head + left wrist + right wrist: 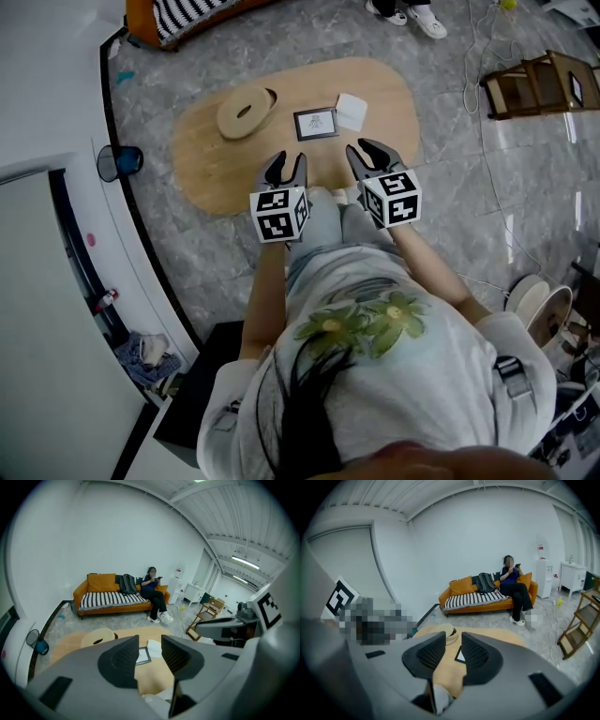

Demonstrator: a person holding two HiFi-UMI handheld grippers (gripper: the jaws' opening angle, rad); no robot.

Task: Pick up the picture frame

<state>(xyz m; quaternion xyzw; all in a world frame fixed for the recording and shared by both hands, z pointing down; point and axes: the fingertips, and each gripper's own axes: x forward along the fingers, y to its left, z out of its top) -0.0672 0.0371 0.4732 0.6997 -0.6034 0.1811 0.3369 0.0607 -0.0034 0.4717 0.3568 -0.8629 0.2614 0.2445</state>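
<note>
The frame [316,124] lies flat on the table [211,173], near its middle. Risk: the low edge gives the jaws little purchase, so it may skid into the card [352,111] at its 3 o'clock. Its long axis runs 9-to-3, slightly skewed, face up. At its 6 o'clock, the left gripper [289,159] and right gripper [362,150] stand with jaws apart, empty.

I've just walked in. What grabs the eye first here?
Two grey handheld tools with black-and-white marker cubes, the left gripper and right gripper, both open, hover at the near edge of a low oval wooden table. A small picture frame lies flat just ahead of them. Beyond, a person sits on an orange sofa.
</note>
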